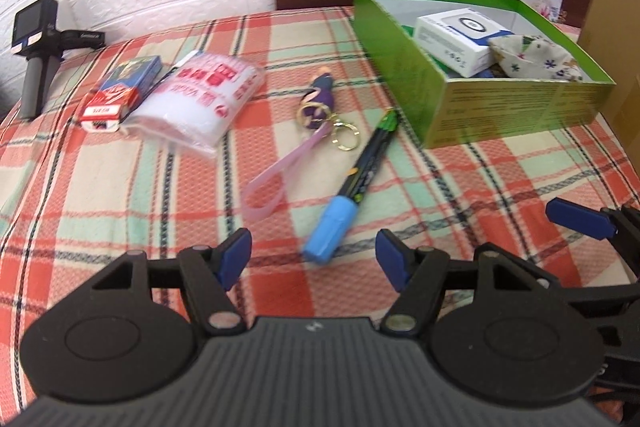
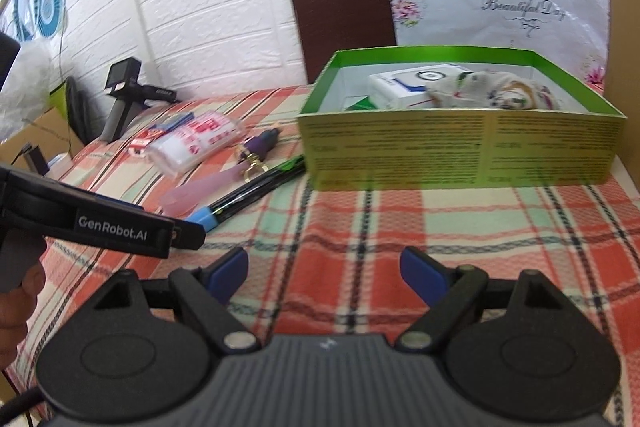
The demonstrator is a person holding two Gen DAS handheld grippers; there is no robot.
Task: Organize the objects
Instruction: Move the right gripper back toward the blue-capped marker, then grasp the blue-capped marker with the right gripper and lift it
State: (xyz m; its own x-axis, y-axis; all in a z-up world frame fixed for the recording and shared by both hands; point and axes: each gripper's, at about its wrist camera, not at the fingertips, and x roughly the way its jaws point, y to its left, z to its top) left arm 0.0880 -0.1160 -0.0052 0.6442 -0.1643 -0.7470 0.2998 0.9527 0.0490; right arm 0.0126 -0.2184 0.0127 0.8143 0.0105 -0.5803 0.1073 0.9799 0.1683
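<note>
Marker [image 1: 356, 179] lies diagonally at frame centre on the plaid surface [image 1: 120, 187], just beside the green box [image 1: 516, 107]; with the left claw [image 1: 314, 259] wide and empty, straddle the barrel crosswise before closing.

Both wrist cameras look down along their claws across the checked tabletop [image 1: 120, 187] toward the green box [image 1: 500, 107]. The left view sits close over the marker [image 1: 360, 167], left of the box; the right squarely faces the box front [image 2: 460, 147]. Both share box and marker.
</note>
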